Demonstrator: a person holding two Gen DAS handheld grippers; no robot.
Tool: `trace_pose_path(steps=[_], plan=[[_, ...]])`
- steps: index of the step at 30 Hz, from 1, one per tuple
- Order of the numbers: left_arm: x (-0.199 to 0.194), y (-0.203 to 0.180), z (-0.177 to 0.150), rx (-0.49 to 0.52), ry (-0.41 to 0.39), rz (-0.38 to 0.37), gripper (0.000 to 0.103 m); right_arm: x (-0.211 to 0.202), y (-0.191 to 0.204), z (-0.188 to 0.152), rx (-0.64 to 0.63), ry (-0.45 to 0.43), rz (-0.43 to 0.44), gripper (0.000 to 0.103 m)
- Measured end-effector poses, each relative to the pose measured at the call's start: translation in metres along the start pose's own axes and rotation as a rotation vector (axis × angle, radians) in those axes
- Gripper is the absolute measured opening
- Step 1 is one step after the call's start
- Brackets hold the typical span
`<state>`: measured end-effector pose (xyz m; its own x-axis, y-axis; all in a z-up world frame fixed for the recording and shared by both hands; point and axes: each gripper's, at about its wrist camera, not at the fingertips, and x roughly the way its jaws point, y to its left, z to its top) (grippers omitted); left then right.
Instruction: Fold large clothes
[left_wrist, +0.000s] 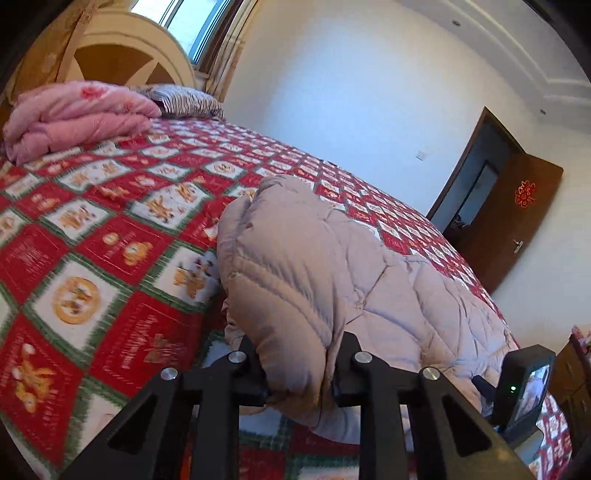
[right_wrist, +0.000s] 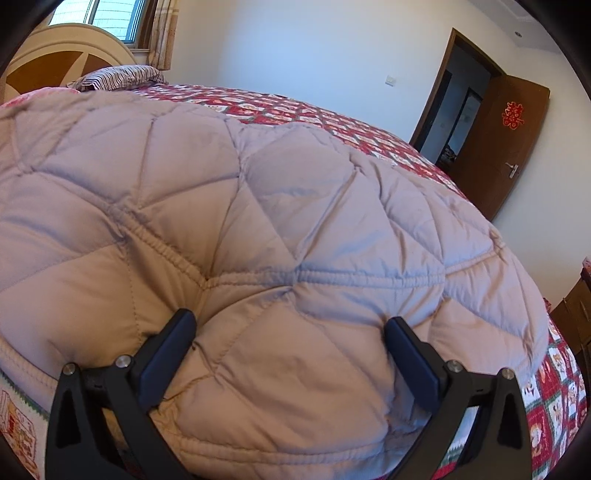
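Note:
A pale mauve quilted down coat (left_wrist: 332, 266) lies on the bed's red, white and green patchwork cover (left_wrist: 110, 229). My left gripper (left_wrist: 300, 363) is shut on a puffy fold of the coat's left edge, and the fabric bulges up between its fingers (left_wrist: 351, 354). In the right wrist view the coat (right_wrist: 258, 192) fills most of the frame. My right gripper (right_wrist: 288, 328) stands wide open low over the coat's near part, its two fingers (right_wrist: 170, 350) pushed into the padding with a broad bulge of fabric between them.
A folded pink quilt (left_wrist: 77, 114) and a striped pillow (left_wrist: 184, 98) lie by the headboard (left_wrist: 122, 55). A brown door (left_wrist: 509, 214) stands open at the right. A wooden cabinet (right_wrist: 576, 314) stands close to the bed's right side.

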<state>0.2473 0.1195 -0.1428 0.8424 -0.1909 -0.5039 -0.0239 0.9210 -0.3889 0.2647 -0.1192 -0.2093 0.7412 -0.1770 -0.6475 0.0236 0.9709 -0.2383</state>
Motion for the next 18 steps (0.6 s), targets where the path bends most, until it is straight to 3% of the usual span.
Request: trace_pose_path(steps=[6,11,15,18], plan=[[-0.044,0.025,0.021,0.025,-0.073,0.041,0.022,-0.024,0.041,-0.007,-0.033,-0.038,0.052,0.103],[-0.079,0.017,0.048,0.138,-0.155,0.091,0.022,-0.049,0.066,-0.004,-0.088,-0.043,0.248,0.103],[-0.088,-0.027,0.060,0.247,-0.207,0.061,0.022,-0.073,0.027,-0.001,-0.078,-0.030,0.384,0.103],[-0.081,-0.073,0.065,0.329,-0.229,0.010,0.022,-0.085,-0.031,-0.006,-0.014,-0.080,0.334,0.103]])
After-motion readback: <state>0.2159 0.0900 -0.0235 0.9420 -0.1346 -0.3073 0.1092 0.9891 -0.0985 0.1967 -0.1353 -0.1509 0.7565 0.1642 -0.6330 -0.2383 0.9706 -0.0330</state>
